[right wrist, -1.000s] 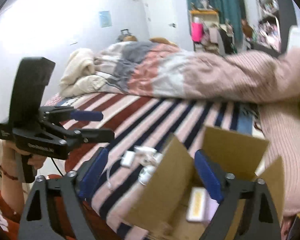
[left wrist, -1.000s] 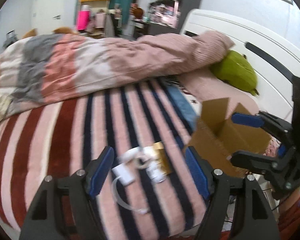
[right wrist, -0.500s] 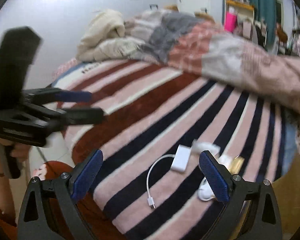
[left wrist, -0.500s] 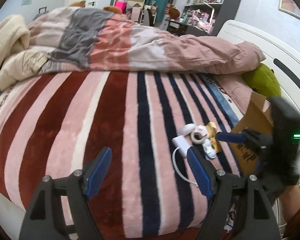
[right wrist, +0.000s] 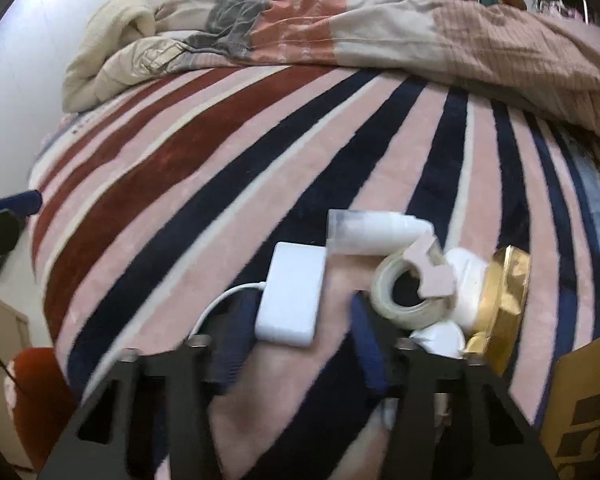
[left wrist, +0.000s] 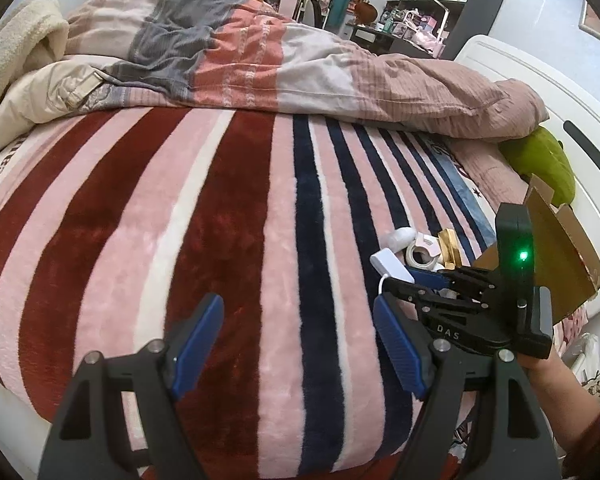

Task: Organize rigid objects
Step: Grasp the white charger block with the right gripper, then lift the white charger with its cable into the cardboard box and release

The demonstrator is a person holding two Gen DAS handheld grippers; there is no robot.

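Landmark: white adapter (right wrist: 291, 294) on the striped bed blanket (right wrist: 260, 152).
Right tongs (right wrist: 296, 332): jaws just been closing, straddling the adapter's near end; grip not yet sure.
Adapter axis: pointing away from the right tongs.
Left tongs (left wrist: 296, 344): released, empty, left of the adapter.
Beside the adapter: tape roll (right wrist: 410, 292), gold box (right wrist: 502, 300).
Writing: "DAS" on the right tongs' body.

Even, diffuse indoor light; no hard shadows on the striped blanket (left wrist: 228, 216). Left wrist view sharp throughout. Right wrist view softer: motion blur on the right gripper (right wrist: 300, 332) pads (right wrist: 364, 344), and on the white adapter (right wrist: 292, 296) between the jaws. Pale wall left of the jaws overexposed. Strong fisheye bending and black vignette at the corners.
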